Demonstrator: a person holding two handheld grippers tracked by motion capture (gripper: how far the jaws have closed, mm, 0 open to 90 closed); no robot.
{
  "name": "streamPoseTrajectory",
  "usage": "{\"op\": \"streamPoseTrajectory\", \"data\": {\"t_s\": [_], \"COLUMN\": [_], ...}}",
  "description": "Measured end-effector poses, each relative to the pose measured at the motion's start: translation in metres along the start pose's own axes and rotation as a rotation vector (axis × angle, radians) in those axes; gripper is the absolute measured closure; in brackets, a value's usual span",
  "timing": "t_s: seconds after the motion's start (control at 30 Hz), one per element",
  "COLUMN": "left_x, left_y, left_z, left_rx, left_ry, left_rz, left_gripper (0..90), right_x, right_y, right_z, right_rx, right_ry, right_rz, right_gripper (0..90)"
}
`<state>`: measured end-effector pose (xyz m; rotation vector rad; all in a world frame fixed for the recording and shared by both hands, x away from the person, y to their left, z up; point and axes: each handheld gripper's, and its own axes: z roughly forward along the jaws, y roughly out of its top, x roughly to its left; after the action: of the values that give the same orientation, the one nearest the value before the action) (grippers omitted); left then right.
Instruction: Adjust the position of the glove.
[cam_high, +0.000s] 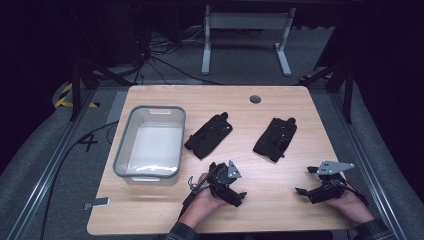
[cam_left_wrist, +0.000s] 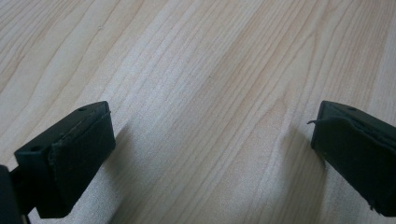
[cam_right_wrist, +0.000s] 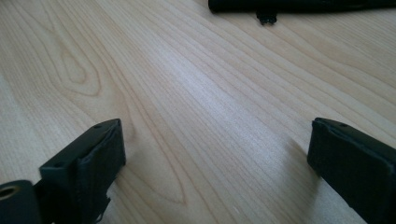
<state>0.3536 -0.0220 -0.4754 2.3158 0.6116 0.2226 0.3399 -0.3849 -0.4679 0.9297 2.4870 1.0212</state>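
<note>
Where pale woodgrain table (cam_high: 280, 100) lies, two flat black pouches (cam_high: 209, 135), gaping tongs (cam_high: 241, 196)

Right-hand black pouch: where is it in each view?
High view: right black pouch, mid-table, beyond the right gripper.
Right gripper view: its edge along the top.
Left gripper view: bare wood between jaws.
Shared landmark: wooden tabletop grain.

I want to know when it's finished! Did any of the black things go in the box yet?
Not yet. The grey box has nothing in it, and both black pouches lie on the table. The left tongs and right tongs are open, holding nothing, near the front edge. Picking up both pouches is probably still left.
</note>
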Motion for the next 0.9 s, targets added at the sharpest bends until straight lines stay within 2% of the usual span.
{"op": "streamPoseTrajectory", "data": {"t_s": [0.03,0.1,0.17,0.27,0.3,0.5,0.67,0.77,0.9], "left_x": [0.000,0.001,0.001,0.001,0.002,0.001,0.001,0.002,0.002], "left_y": [0.000,0.000,0.000,0.000,0.000,0.000,0.000,0.000,0.000], "left_z": [0.000,0.000,0.000,0.000,0.000,-0.001,-0.001,-0.001,-0.001], "left_rx": [0.000,0.000,0.002,0.002,0.005,0.010,0.007,0.007,0.007], "left_ry": [-0.002,-0.007,-0.011,-0.012,-0.014,-0.017,-0.021,-0.022,-0.023], "left_rz": [0.001,0.006,0.009,0.011,0.015,0.021,0.025,0.026,0.027], "left_gripper": [0.0,0.0,0.0,0.0,0.0,0.0,0.0,0.0,0.0], "right_x": [0.000,-0.002,-0.003,-0.006,-0.007,-0.010,-0.017,-0.021,-0.025], "right_y": [0.000,0.002,0.004,0.009,0.013,0.027,0.038,0.045,0.052], "right_z": [0.000,-0.004,-0.004,-0.006,-0.006,-0.005,-0.001,0.002,0.008], "right_rx": [0.002,0.008,0.009,-0.007,-0.030,-0.057,-0.075,-0.079,-0.074], "right_ry": [0.001,0.017,0.027,0.029,0.037,0.053,0.062,0.064,0.057], "right_rz": [-0.003,-0.013,-0.005,-0.008,-0.006,-0.035,-0.017,-0.022,-0.029], "right_gripper": [7.4,19.0,20.4,29.4,38.2,63.6,83.6,89.4,90.0]}}
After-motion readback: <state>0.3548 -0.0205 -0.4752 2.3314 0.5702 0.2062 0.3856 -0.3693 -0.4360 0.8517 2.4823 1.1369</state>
